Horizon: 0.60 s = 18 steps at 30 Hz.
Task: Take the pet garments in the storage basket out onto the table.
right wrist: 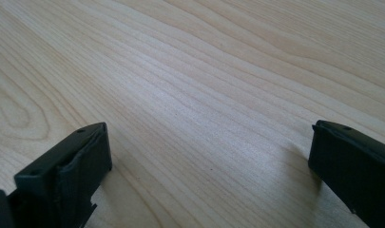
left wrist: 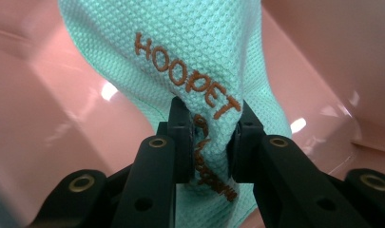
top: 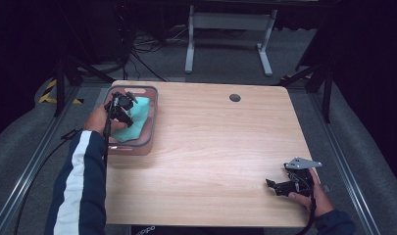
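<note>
Left tongs [left wrist: 210, 142] pinching mint cloth [left wrist: 190, 57] inside pink bin [top: 149, 128], grasp done, removal apparently pending; right tongs [right wrist: 209, 156] spread, idle on near-right tabletop [top: 210, 147].

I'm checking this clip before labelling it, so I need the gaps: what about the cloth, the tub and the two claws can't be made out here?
- Mint cloth: full size and shape hidden, bunched in the left claw; cut off by the left gripper view's edges.
- Orange stitched lettering: its lower line is folded between the jaws, unreadable.
- Pink tub: contents under the cloth are hidden in the high view.
- Right claw: small and dark in the high view; it stands open over the table.
</note>
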### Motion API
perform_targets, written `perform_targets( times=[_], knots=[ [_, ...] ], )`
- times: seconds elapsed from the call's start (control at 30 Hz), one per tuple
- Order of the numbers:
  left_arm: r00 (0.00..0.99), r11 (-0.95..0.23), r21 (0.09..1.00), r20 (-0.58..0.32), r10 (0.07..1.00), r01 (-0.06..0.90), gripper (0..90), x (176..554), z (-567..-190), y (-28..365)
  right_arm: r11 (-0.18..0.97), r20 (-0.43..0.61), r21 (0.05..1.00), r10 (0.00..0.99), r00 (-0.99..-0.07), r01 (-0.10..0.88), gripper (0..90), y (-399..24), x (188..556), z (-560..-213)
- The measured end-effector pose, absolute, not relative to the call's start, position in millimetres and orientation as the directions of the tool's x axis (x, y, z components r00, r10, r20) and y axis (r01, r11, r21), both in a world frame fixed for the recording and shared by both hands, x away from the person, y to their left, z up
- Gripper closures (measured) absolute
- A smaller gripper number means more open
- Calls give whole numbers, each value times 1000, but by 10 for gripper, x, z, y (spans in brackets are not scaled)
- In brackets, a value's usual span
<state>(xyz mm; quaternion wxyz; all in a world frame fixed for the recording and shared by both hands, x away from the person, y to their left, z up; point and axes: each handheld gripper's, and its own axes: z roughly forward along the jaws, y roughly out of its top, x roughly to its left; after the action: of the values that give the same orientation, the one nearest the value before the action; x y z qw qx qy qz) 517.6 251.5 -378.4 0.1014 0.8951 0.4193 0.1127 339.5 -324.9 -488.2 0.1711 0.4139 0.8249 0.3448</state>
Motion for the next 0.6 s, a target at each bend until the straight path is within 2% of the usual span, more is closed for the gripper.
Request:
perform_targets(
  times=[0.1, 0.2, 0.37, 0.5, 0.6],
  knots=[
    [608, -617, 361, 155, 779, 699, 759, 5102, -3621, 2528, 415, 8, 711, 802, -597, 567, 7, -3247, 3393, -4881],
    [595, -595, 426, 151, 790, 682, 761, 5039, -3493, 2564, 415, 8, 711, 802, -597, 567, 8, -3248, 3393, -4881],
    [590, -590, 470, 166, 790, 656, 760, 4930, -3329, 2621, 418, 5, 711, 802, -598, 566, 7, -3249, 3393, -4882],
    [592, -562, 552, 146, 793, 616, 761, 4819, -3177, 2676, 415, 7, 711, 803, -596, 568, 7, -3249, 3391, -4881],
    [601, -568, 569, 154, 784, 595, 760, 4738, -3094, 2669, 415, 7, 711, 803, -596, 568, 7, -3249, 3391, -4882]
  ],
)
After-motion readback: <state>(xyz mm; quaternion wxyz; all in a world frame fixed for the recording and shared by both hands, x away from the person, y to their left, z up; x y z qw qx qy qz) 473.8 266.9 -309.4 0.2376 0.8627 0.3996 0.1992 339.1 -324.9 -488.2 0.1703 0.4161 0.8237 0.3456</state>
